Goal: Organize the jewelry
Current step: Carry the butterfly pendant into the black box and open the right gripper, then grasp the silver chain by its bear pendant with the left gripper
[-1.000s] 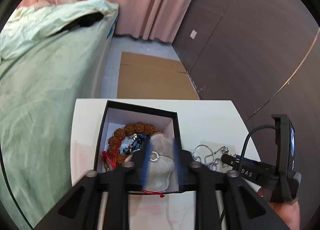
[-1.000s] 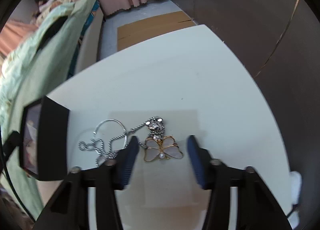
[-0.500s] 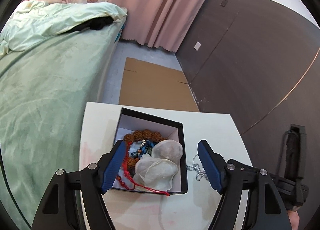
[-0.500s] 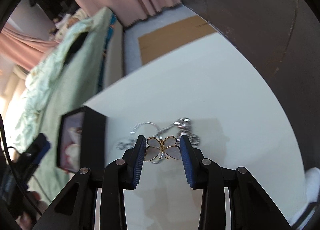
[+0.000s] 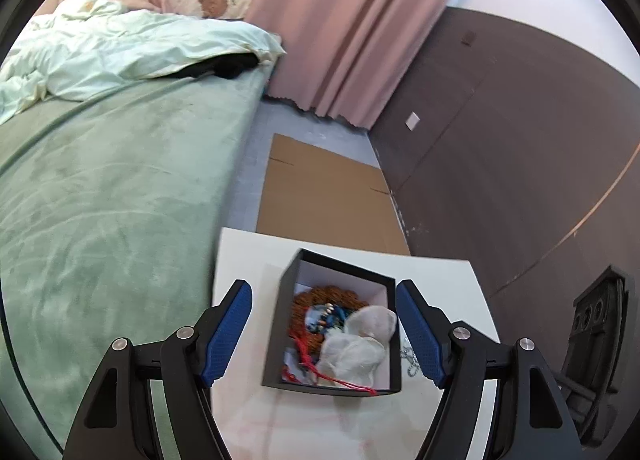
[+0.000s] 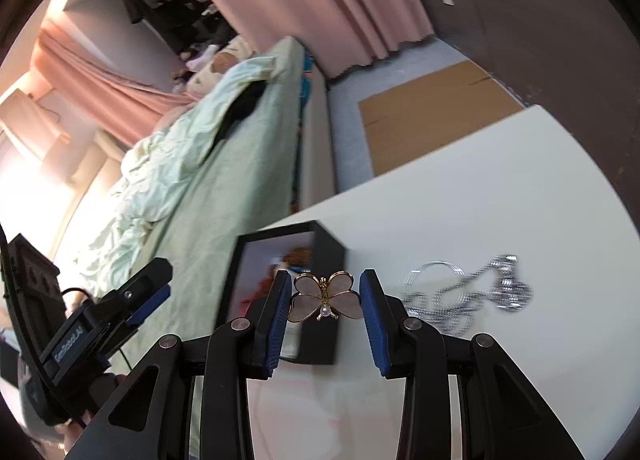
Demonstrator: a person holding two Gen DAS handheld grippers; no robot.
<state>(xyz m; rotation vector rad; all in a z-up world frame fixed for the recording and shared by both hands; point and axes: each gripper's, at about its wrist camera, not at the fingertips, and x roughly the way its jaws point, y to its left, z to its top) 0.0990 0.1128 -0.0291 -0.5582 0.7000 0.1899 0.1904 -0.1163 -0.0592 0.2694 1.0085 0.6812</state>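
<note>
A black jewelry box point(image 5: 392, 340) with a white inside stands on the white table point(image 5: 248, 260). It holds a brown bead bracelet point(image 5: 316, 296), a sheer white pouch point(image 5: 360, 340), blue beads and red cord. My left gripper point(image 5: 324, 332) hangs open above the box, nothing between its blue pads. My right gripper point(image 6: 324, 300) is shut on a gold butterfly brooch point(image 6: 322, 296) with pearly wings, lifted off the table, just in front of the box point(image 6: 328, 256). A silver chain with a ring point(image 6: 460, 292) lies on the table to the right of it.
A bed with a green cover point(image 5: 100, 199) runs along the table's left side. Flat cardboard point(image 5: 324, 199) lies on the floor beyond the table, by a dark wall point(image 5: 500, 147) and pink curtains point(image 5: 348, 31). The left gripper's body point(image 6: 100, 324) shows at lower left in the right wrist view.
My left gripper let go of the sheer pouch into the box, opened wide and rose. My right gripper shut on the butterfly brooch, lifted it and swung left toward the box.
</note>
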